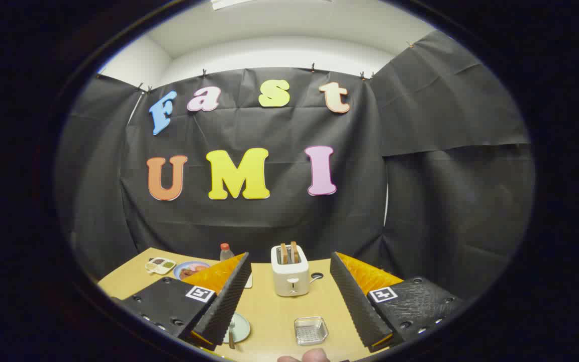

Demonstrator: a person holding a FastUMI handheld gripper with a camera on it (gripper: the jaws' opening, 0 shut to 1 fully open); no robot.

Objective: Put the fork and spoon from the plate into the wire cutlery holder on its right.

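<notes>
My gripper [289, 306] hangs above the wooden table [274, 311], its two black ribbed fingers [226, 299] wide apart and nothing between them. Partly hidden behind the left finger lies a pale plate [242, 328] with a piece of cutlery [231, 337] on it; whether it is the fork or the spoon I cannot tell. The wire cutlery holder [310, 330] sits low on the table to the plate's right, between the fingers, and looks empty.
A white toaster [290, 275] holding two slices of toast stands farther back on the table. Behind the left finger are a bottle with a red cap [225, 251], a blue plate of food [189, 269] and a small tray [160, 265]. A fingertip [303, 357] shows below the holder.
</notes>
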